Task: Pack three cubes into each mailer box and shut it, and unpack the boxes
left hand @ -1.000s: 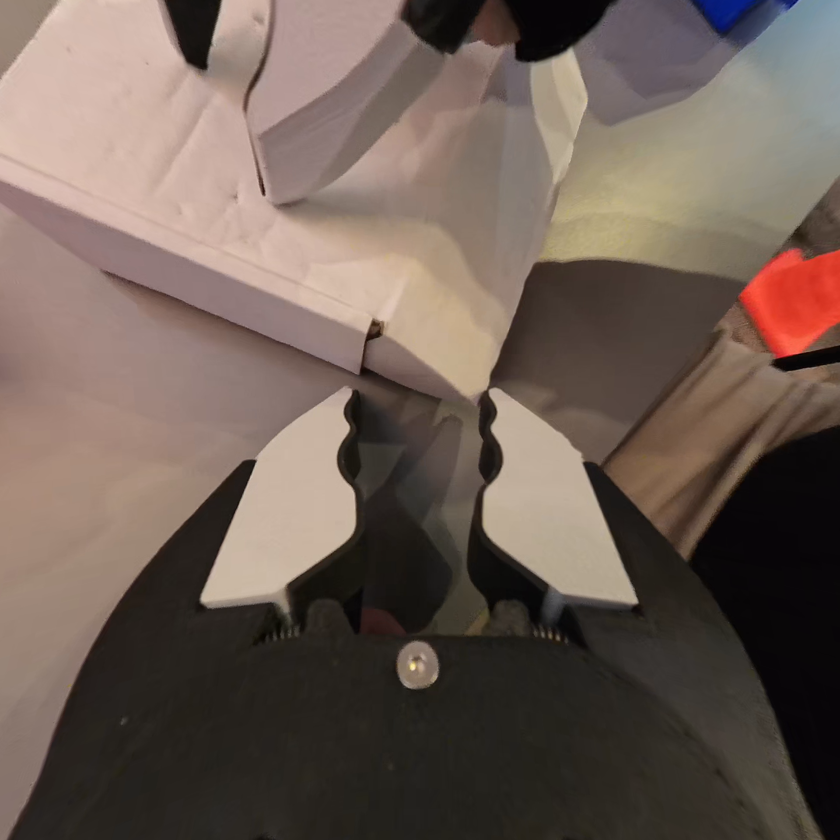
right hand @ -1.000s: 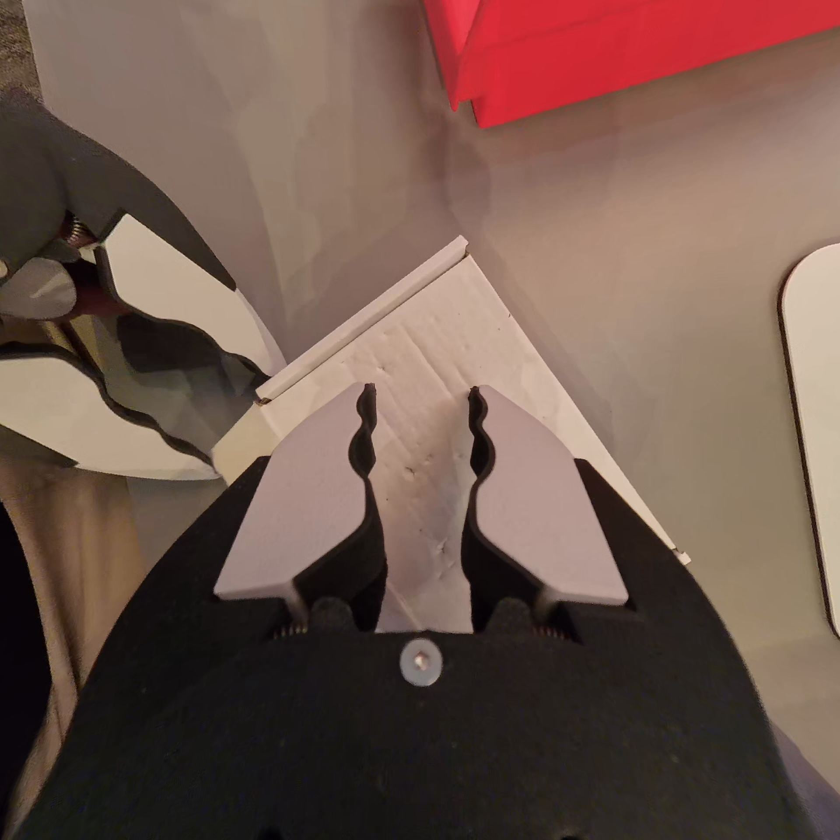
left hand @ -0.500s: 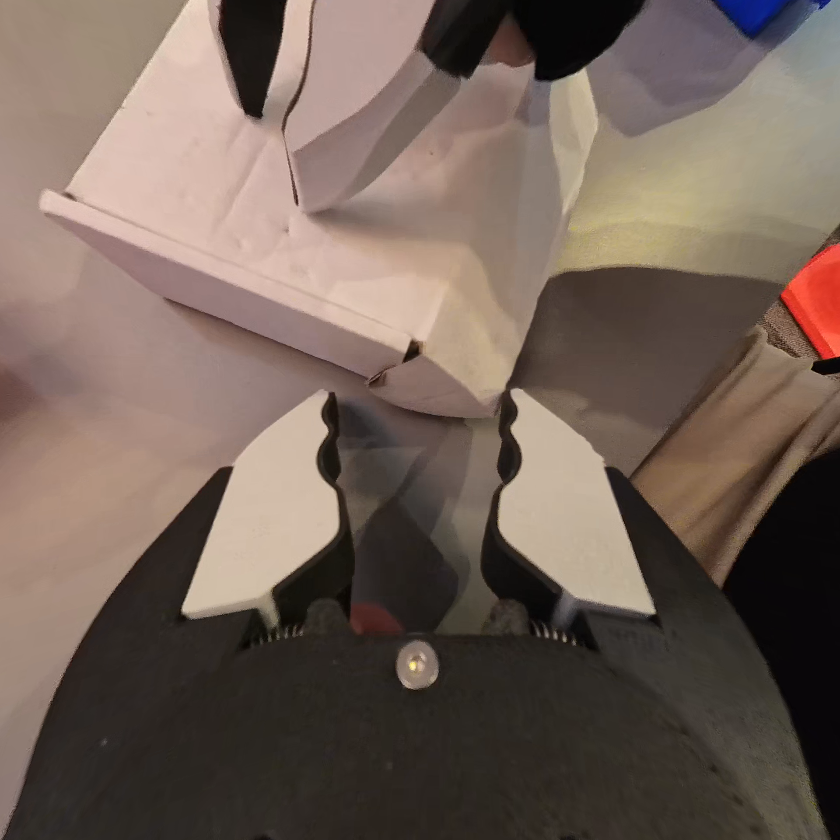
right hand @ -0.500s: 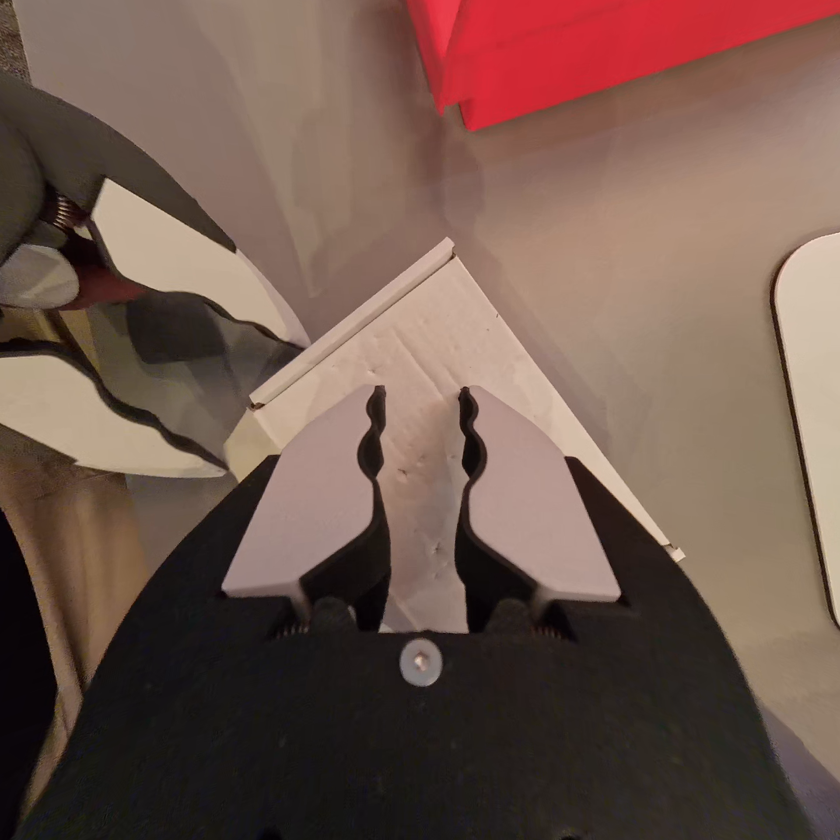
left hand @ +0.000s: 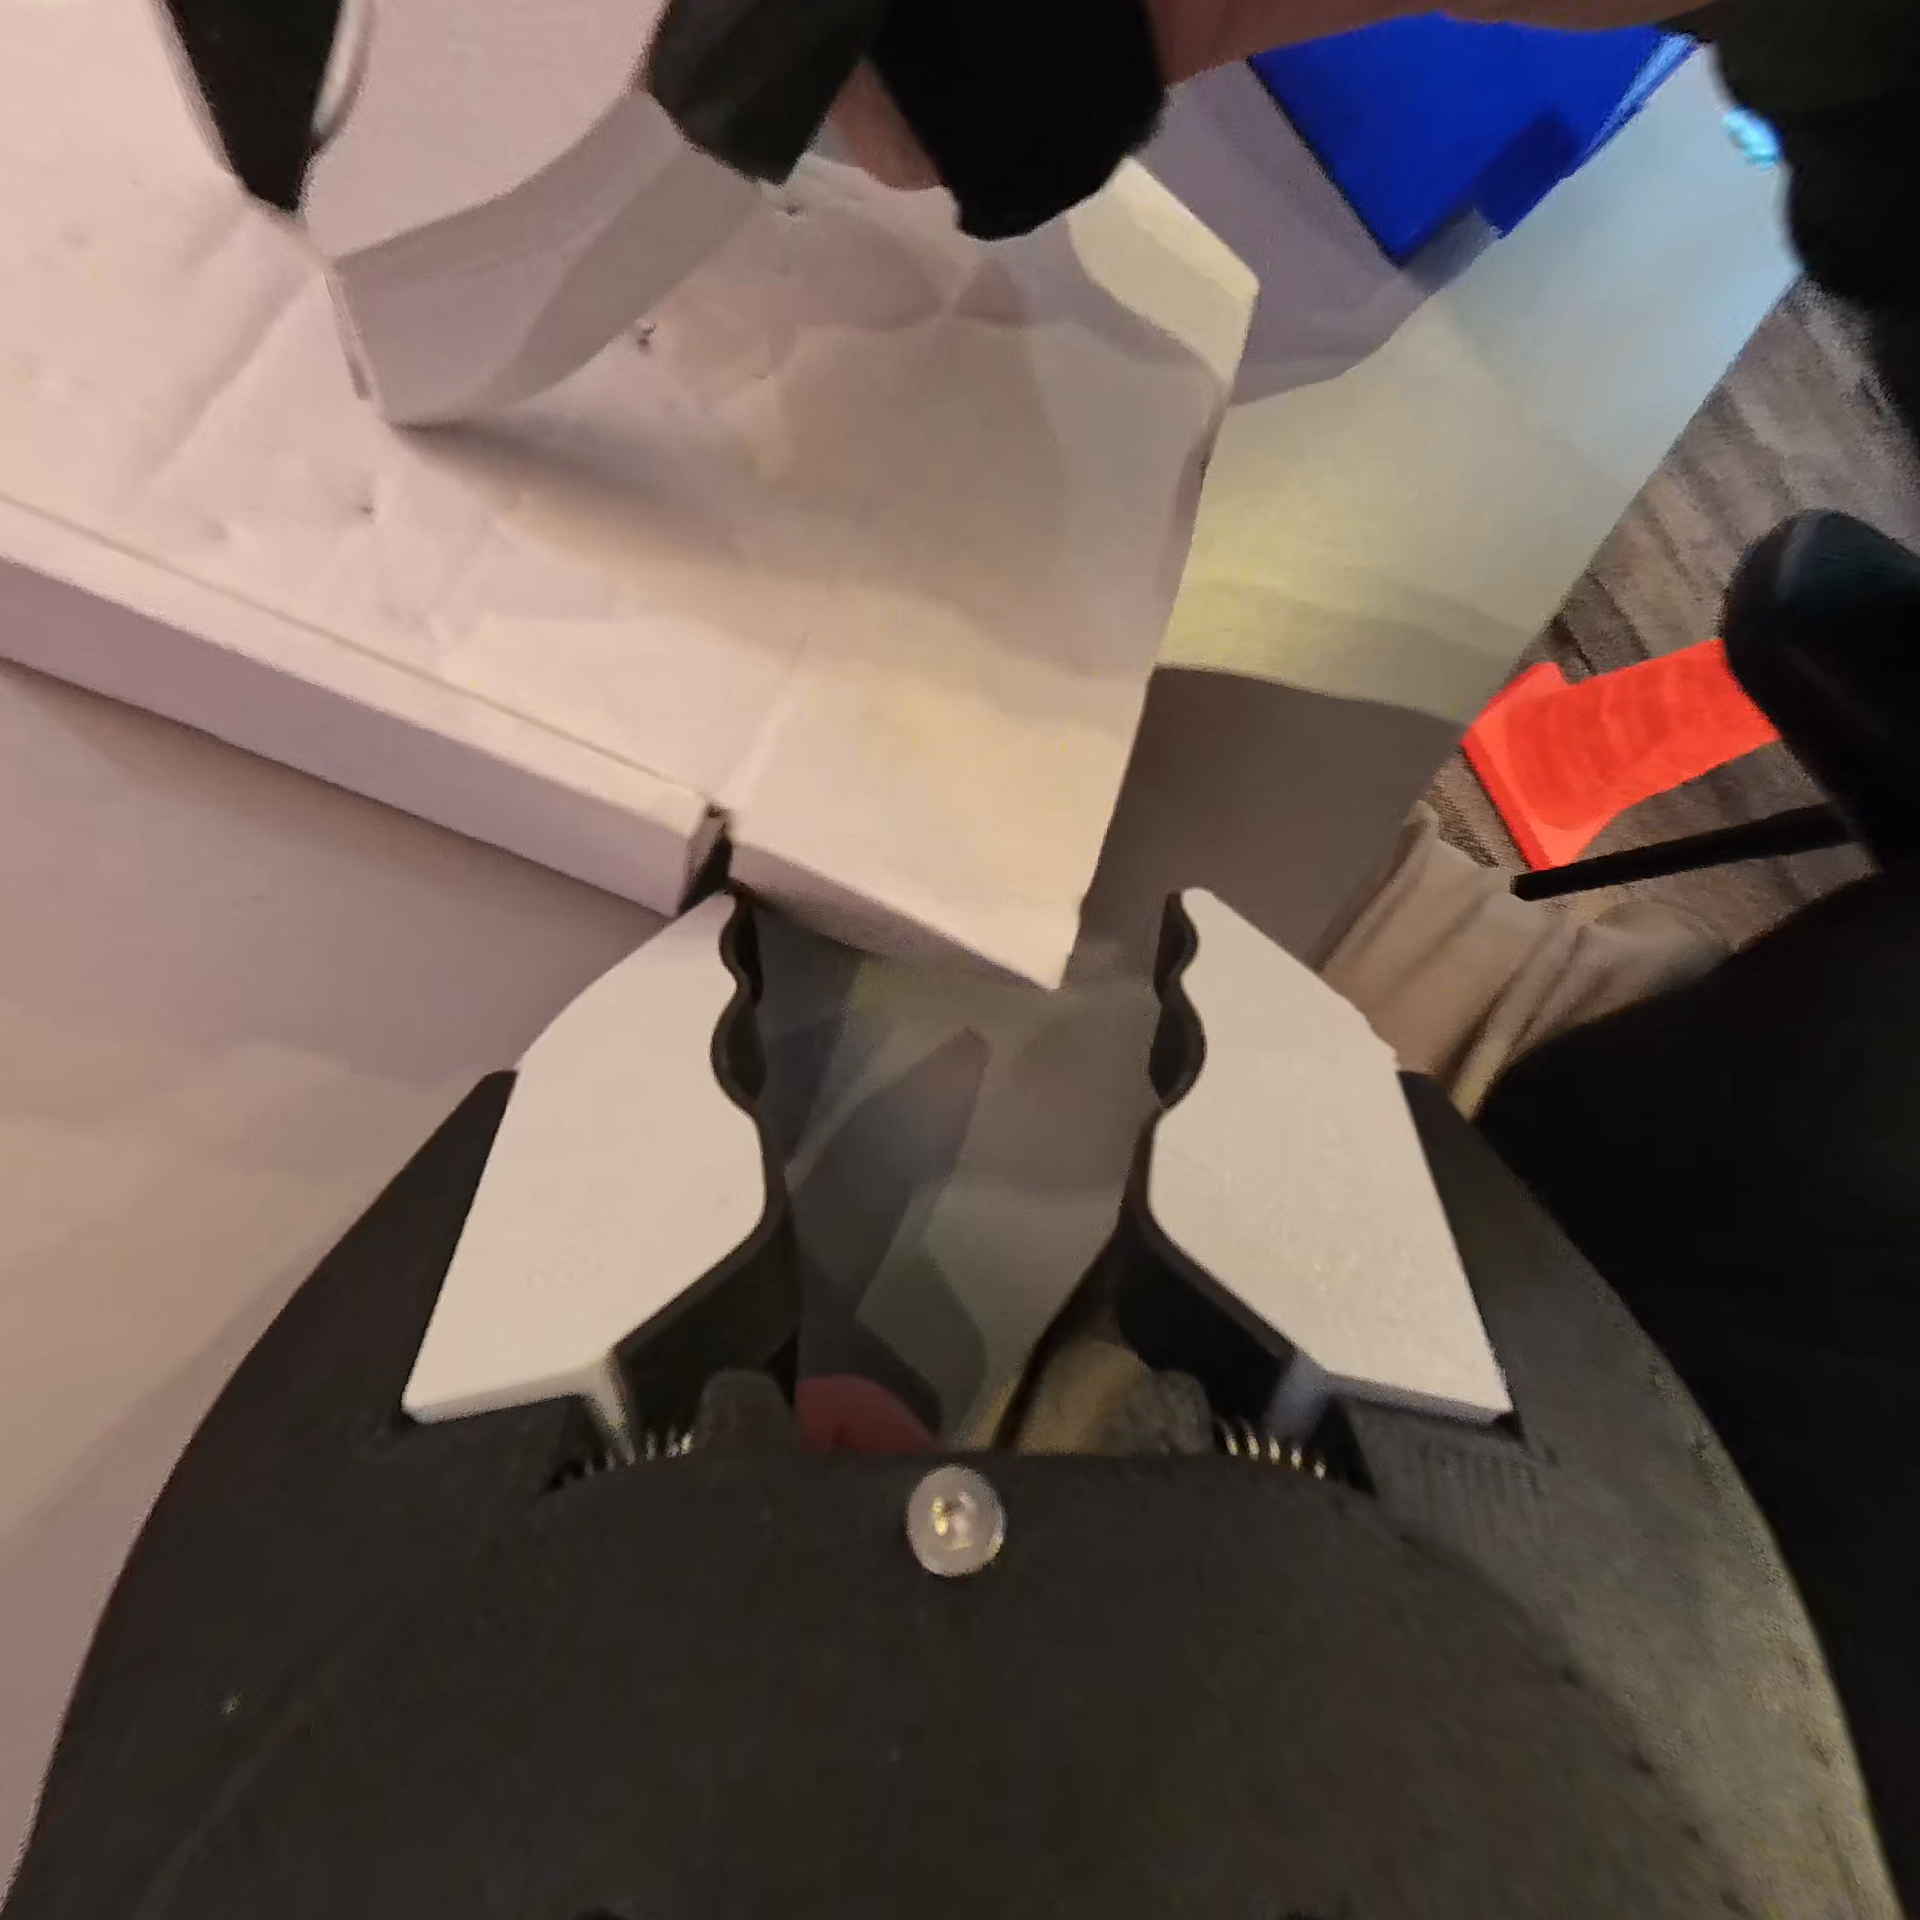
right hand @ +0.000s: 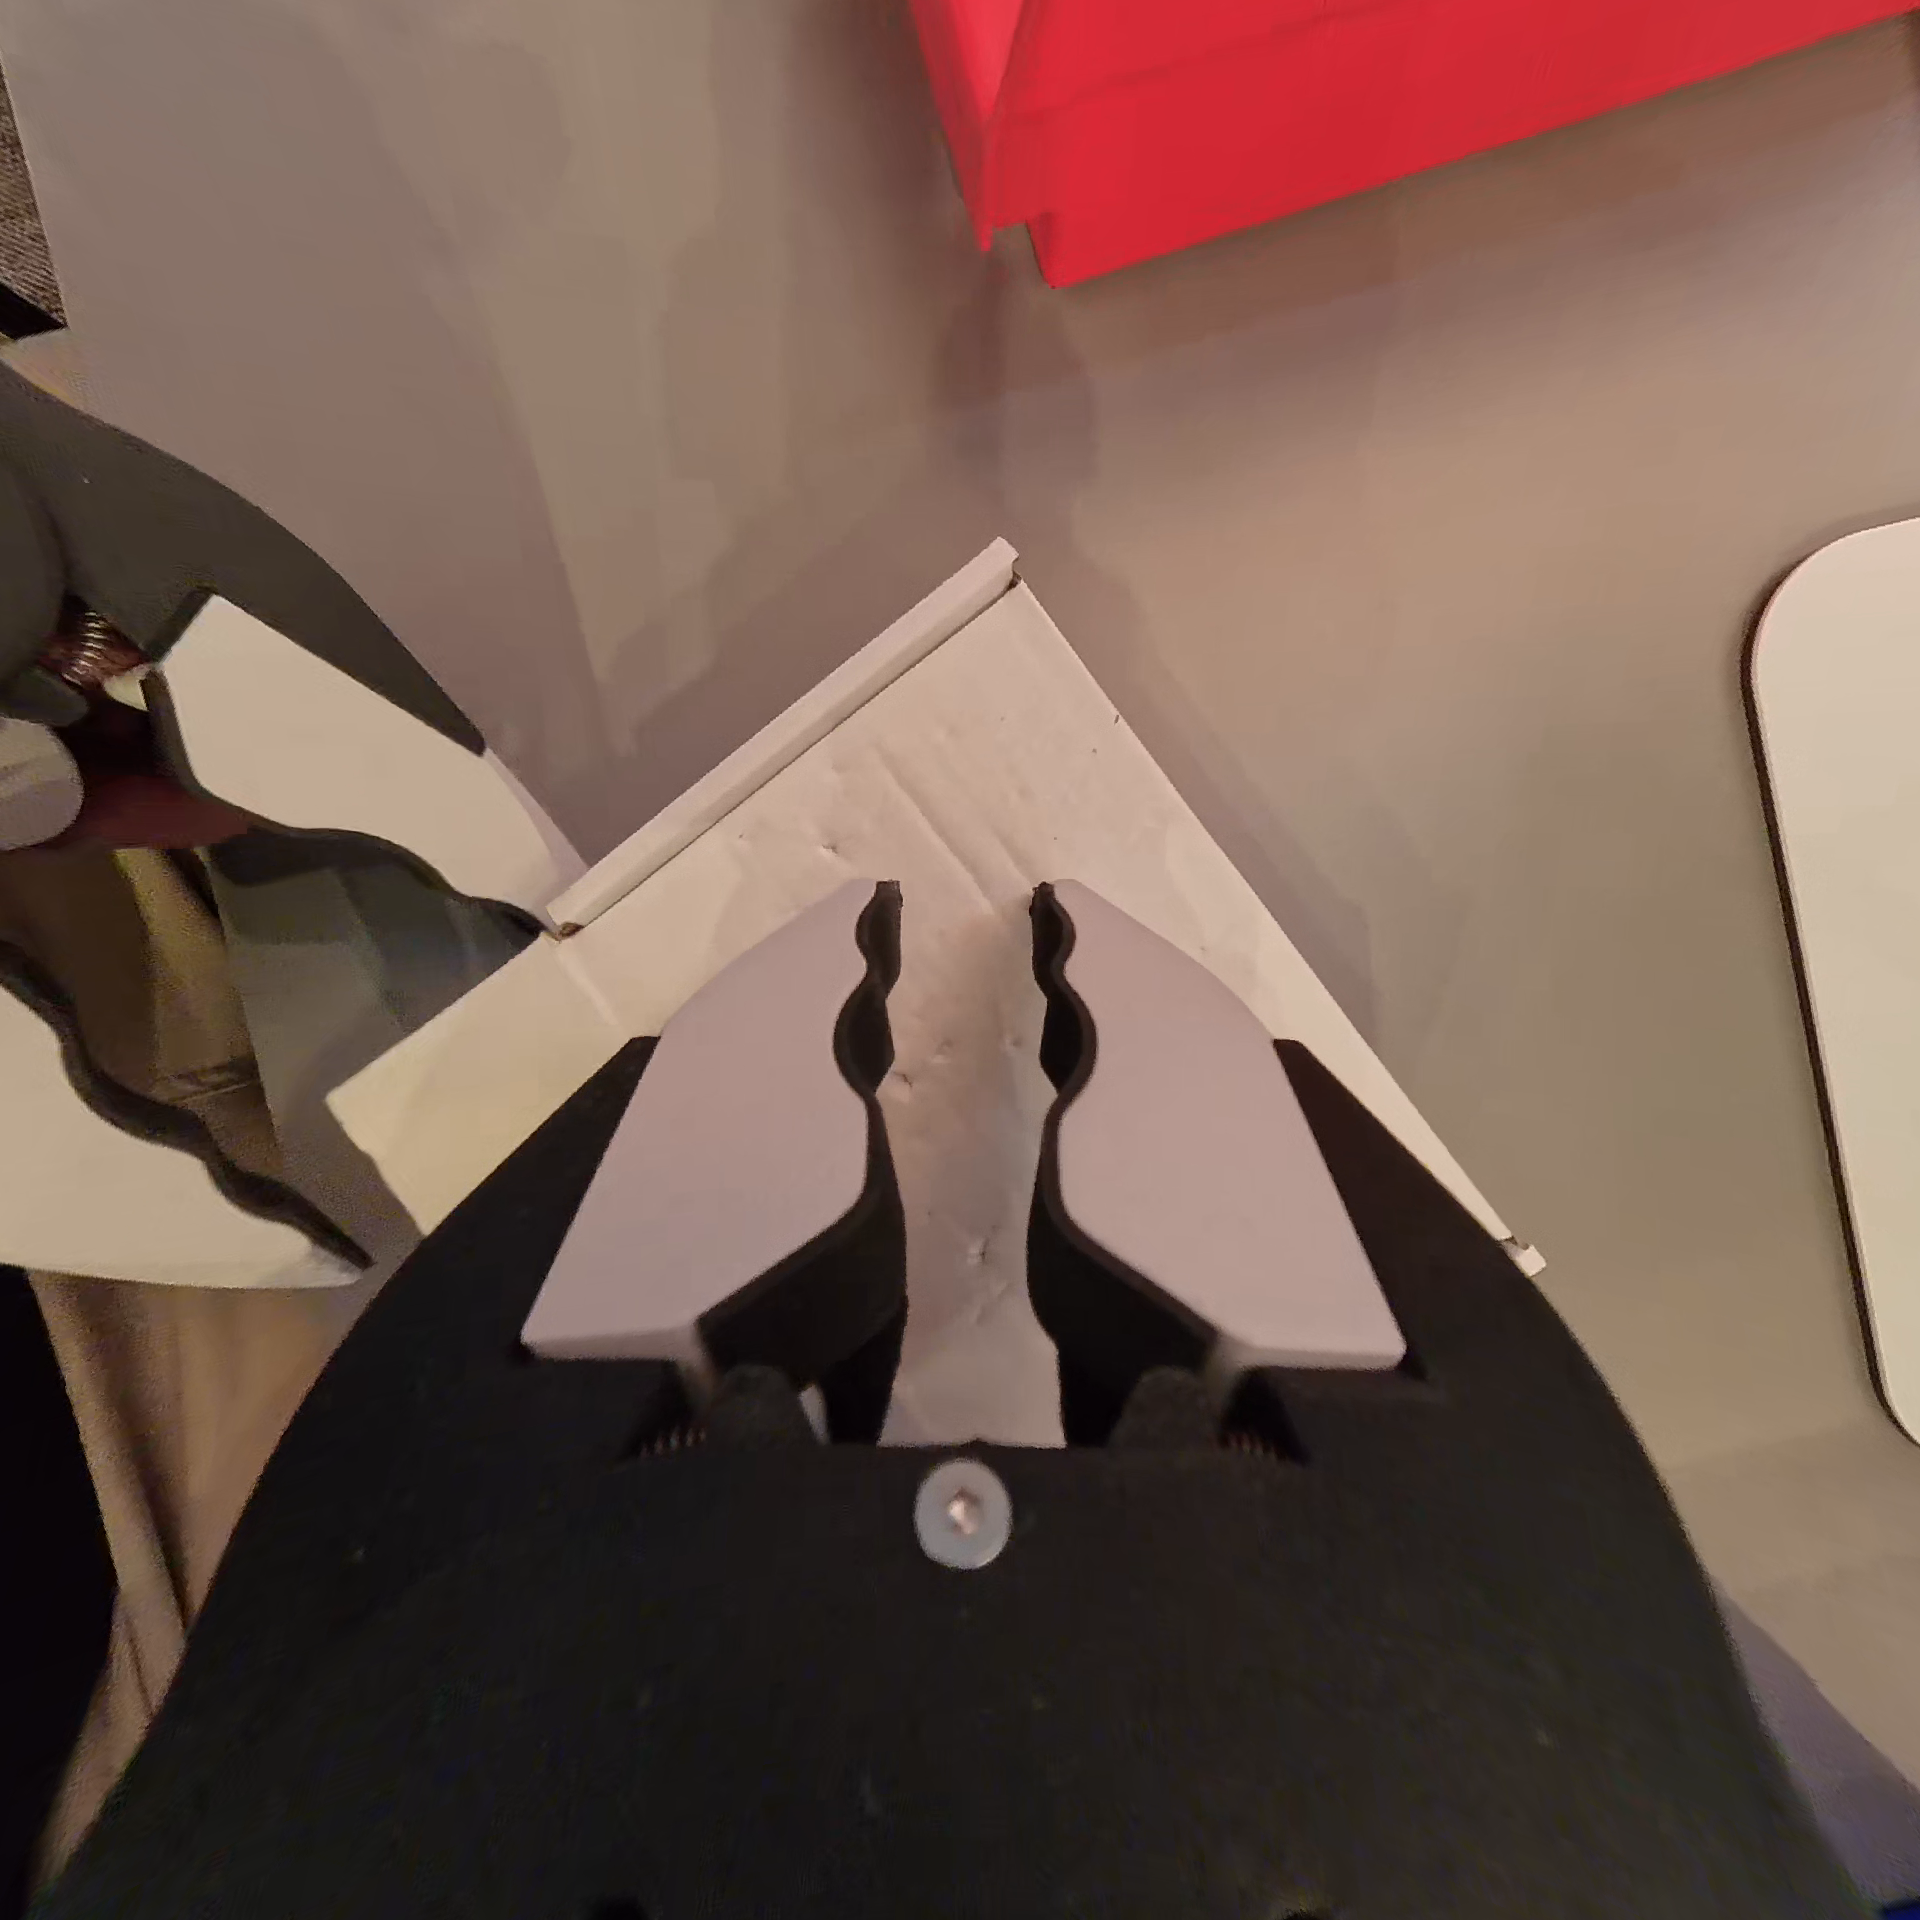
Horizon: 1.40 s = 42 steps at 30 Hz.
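- White box (right hand: 997, 769) flat on the grey bench (right hand: 1351, 644), lid down, looks shut; contents hidden, so cube count cannot be told.
- Right hand-held gripper (right hand: 964, 900) directly over the box lid, jaws parted a little, nothing between them; pressing on the lid or just above it, cannot tell which.
- Left hand-held gripper (left hand: 956, 914) at the near corner of the box (left hand: 831, 582), jaws parted wide, empty, tips just beside the corner where the front flap (left hand: 343, 717) meets the side.
- Red box (right hand: 1403, 114) at the far side of the bench, seen only in part; open or shut cannot be told.
- Blue box (left hand: 1455, 135) far right in the left wrist view, also partly seen.
- White pad (right hand: 1849, 935) at the right edge, well apart from the white box.
- No cubes in view anywhere.
- Judged progress: white box probably packed and closed, or about to be opened for unpacking; which phase cannot be told.
- Left to do, as a guess: seat or free the front flap, then deal with the red and blue boxes.
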Available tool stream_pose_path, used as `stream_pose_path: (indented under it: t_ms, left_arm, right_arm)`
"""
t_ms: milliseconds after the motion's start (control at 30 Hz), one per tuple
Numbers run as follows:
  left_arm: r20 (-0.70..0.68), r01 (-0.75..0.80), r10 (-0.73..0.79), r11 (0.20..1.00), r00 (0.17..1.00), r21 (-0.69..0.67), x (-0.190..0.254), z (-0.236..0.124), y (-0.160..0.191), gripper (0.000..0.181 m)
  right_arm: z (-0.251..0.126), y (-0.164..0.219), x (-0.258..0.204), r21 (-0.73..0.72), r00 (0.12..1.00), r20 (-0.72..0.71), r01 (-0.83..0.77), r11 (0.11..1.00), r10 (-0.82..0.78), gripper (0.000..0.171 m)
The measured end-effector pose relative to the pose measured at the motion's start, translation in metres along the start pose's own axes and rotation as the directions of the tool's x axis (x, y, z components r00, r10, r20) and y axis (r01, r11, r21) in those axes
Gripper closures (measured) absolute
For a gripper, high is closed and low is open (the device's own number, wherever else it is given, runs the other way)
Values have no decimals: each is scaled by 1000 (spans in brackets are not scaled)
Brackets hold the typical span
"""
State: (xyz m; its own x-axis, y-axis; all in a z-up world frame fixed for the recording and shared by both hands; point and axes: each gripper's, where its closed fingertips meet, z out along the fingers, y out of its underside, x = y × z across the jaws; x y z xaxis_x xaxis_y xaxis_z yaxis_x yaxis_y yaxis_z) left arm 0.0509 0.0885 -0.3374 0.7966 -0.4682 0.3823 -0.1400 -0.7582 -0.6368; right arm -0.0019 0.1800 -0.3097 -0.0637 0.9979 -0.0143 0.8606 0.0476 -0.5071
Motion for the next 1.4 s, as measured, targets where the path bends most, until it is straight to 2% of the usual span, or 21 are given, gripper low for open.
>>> stream_pose_path:
  t_ms: [33,100,200,500,633,667,733,767,833,900,967,1067,1133,1200,1300,1400]
  left_arm:
    - [34,6,-7,1000,999,2,-7,0,-1,113]
    - [16,64,-64,998,998,20,-9,1,-4,121]
    - [73,69,-69,998,995,-4,-14,1,1,120]
    - [92,61,-60,998,994,0,-16,2,1,123]
    - [185,10,-5,1000,983,-26,-24,2,4,129]
    - [201,0,7,999,980,-34,-25,2,4,128]
    - [300,-38,57,997,952,-69,-41,-2,5,104]
    - [319,-52,76,995,945,-82,-46,-4,6,99]
    - [227,-34,50,997,973,-72,-34,-3,6,99]
    - [255,-86,103,993,961,-77,-36,-9,6,91]
    - [278,-151,148,988,949,-11,-38,-20,-8,89]
    - [328,-323,303,947,895,6,-40,-30,-31,87]
    - [355,-430,426,900,832,-70,-45,-25,-32,84]
    - [347,-489,495,865,796,-113,-48,-20,-31,82]
    - [314,-499,515,856,798,-134,-48,-18,-31,88]
    - [293,-521,544,839,787,-157,-48,-22,-33,87]
  right_arm:
    - [0,0,0,-1,1000,0,-1,1000,1,147]
    - [0,0,0,-4,1000,-3,1,1000,-1,147]
    - [0,0,0,-3,1000,-1,-1,1000,1,147]
    - [0,0,0,-11,1000,-3,2,1000,-2,147]
    - [0,0,0,-10,1000,-6,0,1000,0,147]
    - [0,0,0,-13,1000,-9,2,1000,-2,147]
    - [0,0,0,-15,1000,-12,3,1000,-3,147]
    - [0,-1,0,-16,1000,-12,2,1000,-2,147]
    - [0,-1,1,-17,1000,-13,3,1000,-3,147]
    - [0,-1,0,-16,1000,-12,-1,1000,0,147]
    - [0,-1,0,-21,1000,-13,1,1000,-1,147]
    - [-2,-2,-1,-23,1000,3,-18,1000,18,147]
    - [-5,-4,-7,-16,995,79,-58,998,59,143]
    - [-14,-5,-5,13,992,96,-88,996,86,140]
    - [-55,-6,8,133,987,71,-151,980,143,137]
    - [-98,31,30,155,963,-5,-267,951,271,125]
